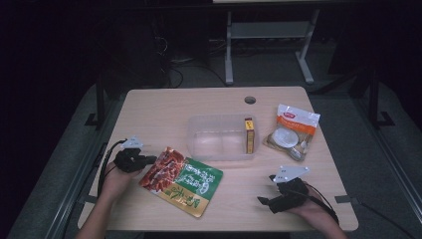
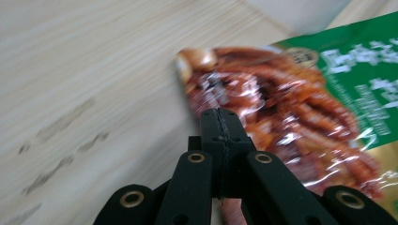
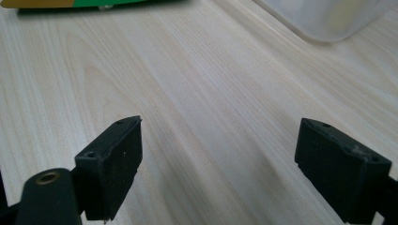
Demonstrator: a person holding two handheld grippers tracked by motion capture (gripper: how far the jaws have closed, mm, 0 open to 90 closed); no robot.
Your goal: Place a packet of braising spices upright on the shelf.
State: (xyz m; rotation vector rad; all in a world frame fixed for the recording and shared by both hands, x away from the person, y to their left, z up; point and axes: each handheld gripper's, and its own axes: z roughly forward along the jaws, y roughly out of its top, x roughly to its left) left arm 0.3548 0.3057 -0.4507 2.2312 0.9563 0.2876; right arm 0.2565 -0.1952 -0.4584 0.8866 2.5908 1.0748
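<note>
In the high view, the left gripper sits at the left end of a flat glossy snack pouch, red with a food photo at the near end and green and gold beyond, its jaws pressed together on the pouch's edge. The pouch lies on the pale wooden table and stretches away from this claw toward the table's middle. Past the pouch's far end stands one clear rectangular plastic tub; inside it, against the wall farthest from the left claw, one small yellow and red box stands on edge. Beyond the tub lies one white and orange sachet with a clear window. The white writing on the pouch is too small to read. The right gripper rests low on the table, well apart from the pouch, its jaws spread with nothing between them.

In the left gripper view, the two black jaws meet tip to tip, pinching the red photo end of the pouch; the green part runs off ahead and to the right, its pale lettering blurred.

In the right gripper view, the jaws stand wide over bare wood. A strip of the pouch lies far ahead on the left, a corner of the tub ahead on the right.
</note>
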